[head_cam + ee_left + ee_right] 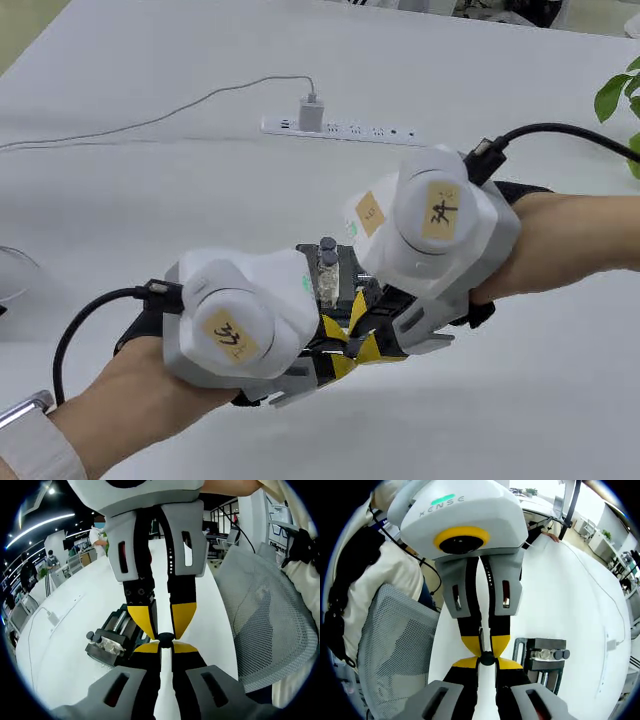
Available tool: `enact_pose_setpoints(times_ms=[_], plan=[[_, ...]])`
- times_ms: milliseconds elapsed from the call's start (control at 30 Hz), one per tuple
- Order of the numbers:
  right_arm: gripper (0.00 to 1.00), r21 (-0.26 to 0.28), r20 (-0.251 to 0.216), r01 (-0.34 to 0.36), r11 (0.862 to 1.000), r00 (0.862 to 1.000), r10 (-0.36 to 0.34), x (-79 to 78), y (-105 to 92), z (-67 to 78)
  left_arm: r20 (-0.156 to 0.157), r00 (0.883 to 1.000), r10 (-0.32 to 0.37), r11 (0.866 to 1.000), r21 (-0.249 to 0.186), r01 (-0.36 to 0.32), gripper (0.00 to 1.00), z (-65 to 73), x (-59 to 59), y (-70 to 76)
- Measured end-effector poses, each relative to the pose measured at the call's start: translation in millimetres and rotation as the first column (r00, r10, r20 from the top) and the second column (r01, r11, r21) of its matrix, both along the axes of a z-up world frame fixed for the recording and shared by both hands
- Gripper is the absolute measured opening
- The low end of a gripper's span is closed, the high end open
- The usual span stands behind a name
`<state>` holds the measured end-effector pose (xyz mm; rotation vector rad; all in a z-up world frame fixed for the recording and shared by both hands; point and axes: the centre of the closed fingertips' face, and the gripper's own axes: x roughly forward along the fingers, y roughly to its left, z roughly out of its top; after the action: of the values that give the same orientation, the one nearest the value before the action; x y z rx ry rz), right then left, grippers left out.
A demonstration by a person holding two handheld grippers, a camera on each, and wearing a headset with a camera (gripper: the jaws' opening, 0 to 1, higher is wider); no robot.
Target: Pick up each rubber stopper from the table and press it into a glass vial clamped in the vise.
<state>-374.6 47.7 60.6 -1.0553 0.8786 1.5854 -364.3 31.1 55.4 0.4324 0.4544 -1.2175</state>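
On the left, our left claw (166, 648) reaches in from the lower left of the head view. Its yellow-tipped jaws are drawn in close, with just a thin gap behind the tips. At those tips sits the rubber stopper (166, 639), a small dark plug held up off the white surface (150, 200), and the left jaws look pinched onto it. We judge this a hand-over or a re-grip in the air. A stopper picked off the surface seldom lies the way it must enter a neck, so passing it tip to tip lets us turn it the right way round.

Just behind the meeting point stands the vise (340, 268), dark and blocky, with the glass vials (327, 285) clamped between its cheeks. Two dark tops show above the glass in the head view, and we take them for stoppers already seated. We cannot tell whether an open neck is left. Making the exchange right beside the vise keeps the travel to the vials short.

On the right, our right claw (486, 664) comes in from the upper right and meets the left one nose to nose. Its jaws are likewise closed in on the same stopper from the opposite side. Both pairs touch it as far as we can see, but we cannot tell which one bears the load. At the far right edge some green leaves (620, 95) hang well apart from the work.
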Motion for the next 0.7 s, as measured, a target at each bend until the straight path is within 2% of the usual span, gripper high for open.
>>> enact_pose_setpoints(times_ms=[133, 200, 300, 333, 400, 500, 700], plan=[[0.08, 0.009, 0.001, -0.011, 1.0, 1.0, 0.011, -0.5, 0.4, 1.3, -0.016, 1.0, 0.022, 0.999, -0.036, -0.022, 0.03, 0.7, 0.4, 1.4], [0.08, 0.013, -0.004, -0.018, 1.0, 1.0, 0.018, -1.1, -0.6, 1.6, -0.011, 1.0, 0.026, 0.999, -0.03, -0.027, 0.03, -0.3, -0.2, 1.7], [0.2, 0.03, -0.003, -0.016, 0.999, 1.0, 0.016, -0.6, -2.4, 5.0, -0.024, 0.999, 0.036, 0.998, -0.048, -0.037, 0.03, 1.0, -1.1, 2.2], [0.22, 0.049, -0.007, -0.009, 0.999, 1.0, 0.009, 0.3, -2.6, 7.5, -0.031, 0.999, 0.044, 0.997, -0.059, -0.045, 0.03, 2.0, -0.6, 3.3], [0.19, 0.083, -0.016, 0.016, 0.996, 1.0, -0.015, 2.1, -2.0, 11.1, -0.035, 0.998, 0.054, 0.996, -0.069, -0.056, 0.03, 2.6, 0.7, 4.9], [0.18, 0.136, -0.035, 0.052, 0.989, 0.998, -0.048, 3.9, -2.9, 16.1, -0.065, 0.995, 0.081, 0.991, -0.1, -0.088, 0.03, 3.5, 4.2, 7.6], [0.11, 0.198, -0.035, 0.081, 0.977, 0.996, -0.076, 4.3, -3.0, 19.9, -0.082, 0.992, 0.095, 0.987, -0.122, -0.105, 0.03, 6.4, 4.7, 8.7]])
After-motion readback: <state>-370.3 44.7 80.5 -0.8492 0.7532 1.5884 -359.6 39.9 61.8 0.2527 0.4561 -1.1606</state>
